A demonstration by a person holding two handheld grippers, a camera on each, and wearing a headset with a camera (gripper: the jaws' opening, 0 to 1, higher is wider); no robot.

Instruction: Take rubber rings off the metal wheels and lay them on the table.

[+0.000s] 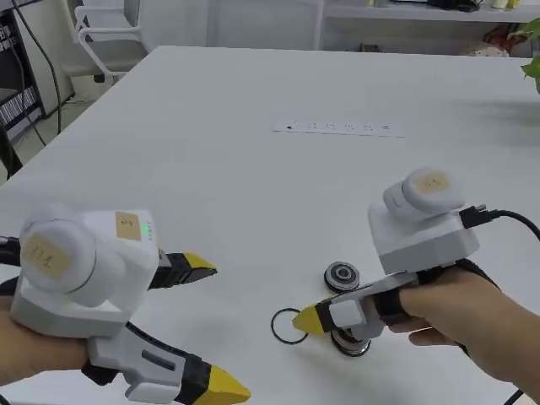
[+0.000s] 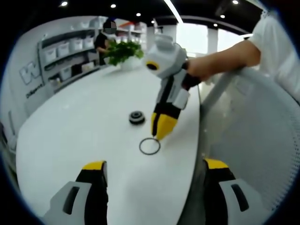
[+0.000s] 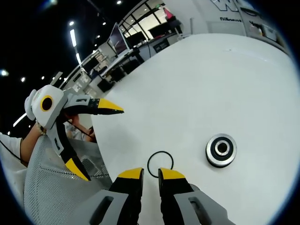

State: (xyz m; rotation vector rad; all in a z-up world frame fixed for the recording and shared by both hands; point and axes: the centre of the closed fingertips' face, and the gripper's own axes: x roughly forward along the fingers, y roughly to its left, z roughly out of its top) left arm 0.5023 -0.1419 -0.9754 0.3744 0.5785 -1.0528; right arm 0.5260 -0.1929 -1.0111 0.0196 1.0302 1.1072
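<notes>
Here, in the head view, a rubber ring point(image 1: 273, 325) lies flat on the white table point(image 1: 253, 169), near a metal wheel point(image 1: 342, 275). In the left gripper view, the left gripper point(image 2: 154, 165) is spread wide, and shelves point(image 2: 70, 65) and a plant point(image 2: 124, 50) stand behind the table. In the right gripper view, the right gripper point(image 3: 151, 173) is pressed nearly together and empty, its tips just short of the ring.
</notes>
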